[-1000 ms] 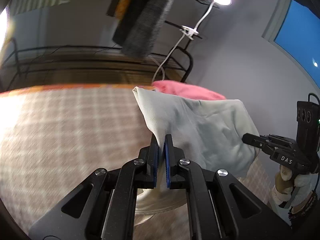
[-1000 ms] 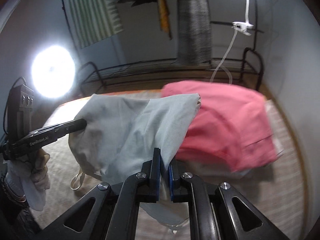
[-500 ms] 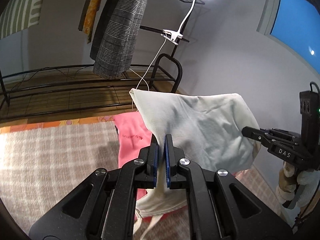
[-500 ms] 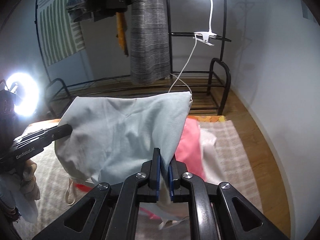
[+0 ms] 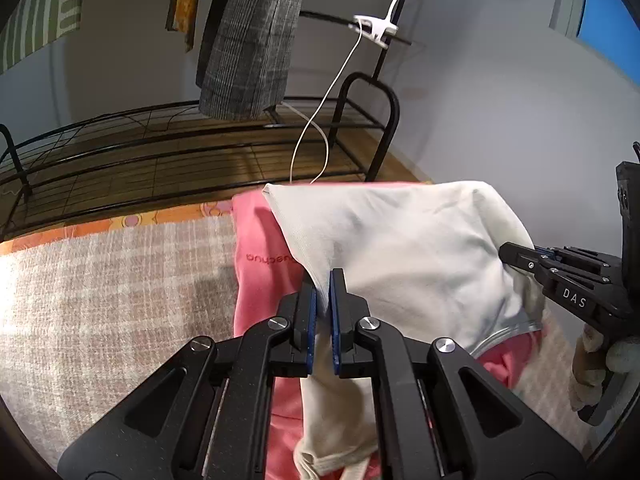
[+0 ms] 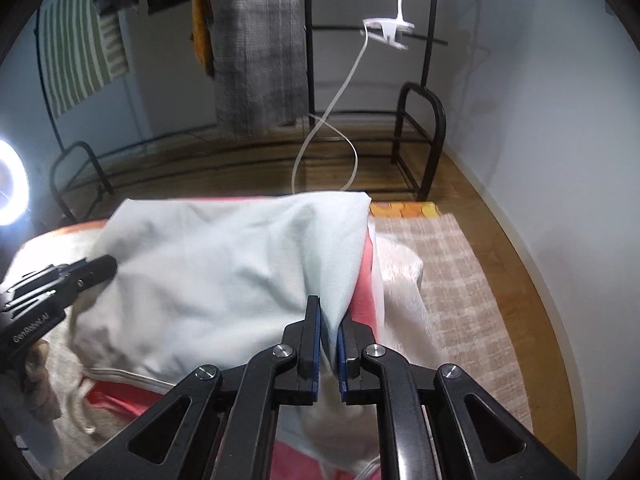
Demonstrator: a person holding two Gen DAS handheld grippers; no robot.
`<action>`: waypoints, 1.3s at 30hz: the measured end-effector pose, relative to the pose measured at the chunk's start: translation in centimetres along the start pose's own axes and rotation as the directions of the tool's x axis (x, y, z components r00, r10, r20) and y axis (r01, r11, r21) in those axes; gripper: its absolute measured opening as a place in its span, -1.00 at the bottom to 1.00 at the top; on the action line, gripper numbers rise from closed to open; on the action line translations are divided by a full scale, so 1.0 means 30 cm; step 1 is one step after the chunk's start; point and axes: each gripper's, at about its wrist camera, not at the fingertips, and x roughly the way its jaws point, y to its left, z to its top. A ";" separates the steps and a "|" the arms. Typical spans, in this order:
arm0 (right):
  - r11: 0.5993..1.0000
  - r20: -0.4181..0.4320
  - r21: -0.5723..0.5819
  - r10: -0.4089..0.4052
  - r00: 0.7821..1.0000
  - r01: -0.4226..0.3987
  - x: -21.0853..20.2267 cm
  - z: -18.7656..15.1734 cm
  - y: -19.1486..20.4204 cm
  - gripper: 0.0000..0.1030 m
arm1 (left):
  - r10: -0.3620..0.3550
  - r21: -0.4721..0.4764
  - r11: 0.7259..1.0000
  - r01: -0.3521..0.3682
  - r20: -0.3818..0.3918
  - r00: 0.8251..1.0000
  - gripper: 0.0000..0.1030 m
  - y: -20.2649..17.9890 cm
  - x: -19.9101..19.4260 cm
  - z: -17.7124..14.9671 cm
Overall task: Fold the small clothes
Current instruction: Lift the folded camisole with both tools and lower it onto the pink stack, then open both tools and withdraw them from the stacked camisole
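A pale grey-white garment (image 5: 404,248) hangs stretched between both grippers above the checked rug. My left gripper (image 5: 323,280) is shut on its left edge, cloth pinched between the blue pads. My right gripper (image 6: 329,309) is shut on the opposite edge of the same garment (image 6: 224,280). Each gripper shows in the other's view: the right gripper (image 5: 520,256) at the cloth's right side, the left gripper (image 6: 100,266) at its left side. A pink garment (image 5: 260,264) lies on the rug beneath, partly covered by the pale one; the pink garment (image 6: 362,292) peeks out at the right.
A checked rug (image 5: 120,288) covers the floor, with an orange mat edge (image 5: 120,224) behind it. A black metal rack (image 5: 372,120) with hanging grey plaid cloth (image 5: 252,40) stands at the back, a white cable (image 5: 320,120) dangling. A ring light (image 6: 8,184) glows at the left. A whitish cloth (image 6: 400,272) lies at the right.
Both grippers have carried the pale garment sideways and lower, so it now hangs over the pink garment. The rack has come into fuller view. Both stay shut on the cloth.
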 end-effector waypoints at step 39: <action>0.999 0.191 -0.017 0.030 0.981 -0.027 -0.840 -0.182 0.511 -0.40 | 0.054 0.065 0.996 -0.065 0.166 0.985 -0.91 0.181 -1.064 -0.225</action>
